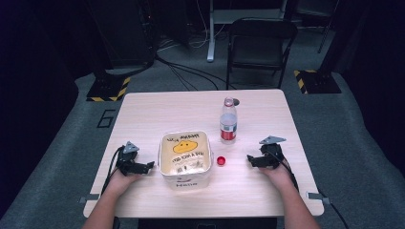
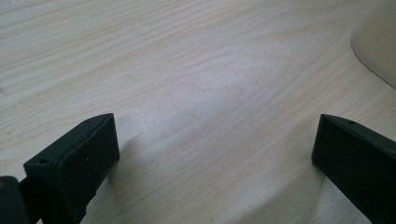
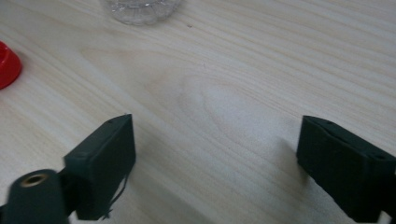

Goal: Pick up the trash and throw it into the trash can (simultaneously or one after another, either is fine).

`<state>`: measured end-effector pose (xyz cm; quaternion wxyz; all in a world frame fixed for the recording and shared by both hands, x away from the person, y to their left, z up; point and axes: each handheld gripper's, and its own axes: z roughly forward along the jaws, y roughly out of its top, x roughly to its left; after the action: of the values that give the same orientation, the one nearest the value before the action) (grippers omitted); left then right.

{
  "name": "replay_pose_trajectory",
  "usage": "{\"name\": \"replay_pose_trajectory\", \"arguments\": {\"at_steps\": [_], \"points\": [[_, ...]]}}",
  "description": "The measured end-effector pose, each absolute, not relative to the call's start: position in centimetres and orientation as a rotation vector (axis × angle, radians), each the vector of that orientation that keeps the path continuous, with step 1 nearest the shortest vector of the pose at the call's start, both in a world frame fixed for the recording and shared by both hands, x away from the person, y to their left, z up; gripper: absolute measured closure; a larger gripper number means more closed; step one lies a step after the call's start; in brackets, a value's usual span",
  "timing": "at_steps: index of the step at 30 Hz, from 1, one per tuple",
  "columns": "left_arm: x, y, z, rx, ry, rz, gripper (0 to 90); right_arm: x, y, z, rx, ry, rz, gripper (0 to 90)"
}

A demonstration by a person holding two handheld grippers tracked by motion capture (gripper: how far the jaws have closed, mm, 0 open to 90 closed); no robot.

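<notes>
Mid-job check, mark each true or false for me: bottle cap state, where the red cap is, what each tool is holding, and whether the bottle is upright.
1. The bottle is capped. False: its mouth is bare.
2. The red cap lies on the table between the square tub and the right tool. True.
3. The left tool grips the tub. False: jaws open, nothing between them.
4. The right tool is open over bare wood. True.
5. The bottle lies on its side. False: it stands upright.
</notes>
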<state>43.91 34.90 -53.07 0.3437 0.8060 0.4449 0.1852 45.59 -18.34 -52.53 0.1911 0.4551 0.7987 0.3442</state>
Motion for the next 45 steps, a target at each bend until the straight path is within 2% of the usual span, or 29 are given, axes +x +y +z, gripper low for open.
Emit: {"name": "replay_pose_trajectory", "arguments": {"at_steps": [10, 11, 20, 23, 31, 45], "points": [[43.9, 34.8, -53.1, 2.087, 1.16, 0.488, 0.7, 45.3, -17.9, -51.9, 1.281, 2.277, 0.939, 27.0], [43.8, 34.8, -53.1, 2.085, 1.161, 0.489, 0.9, 45.2, -17.9, -51.7, 1.281, 2.298, 0.926, 32.5], [43.2, 34.9, -53.0, 2.095, 1.146, 0.479, 2.4, 44.5, -17.7, -50.0, 1.203, 2.252, 0.982, 38.3], [43.1, 34.9, -53.0, 2.101, 1.139, 0.478, 2.6, 44.6, -17.3, -49.3, 1.191, 2.231, 1.028, 38.1], [43.2, 35.0, -53.0, 2.108, 1.121, 0.469, 2.6, 45.2, -16.7, -48.0, 1.152, 2.209, 1.105, 29.5], [43.5, 35.5, -53.0, 2.141, 1.047, 0.446, 2.9, 45.9, -16.1, -46.9, 1.141, 2.19, 1.124, 28.8]]}}
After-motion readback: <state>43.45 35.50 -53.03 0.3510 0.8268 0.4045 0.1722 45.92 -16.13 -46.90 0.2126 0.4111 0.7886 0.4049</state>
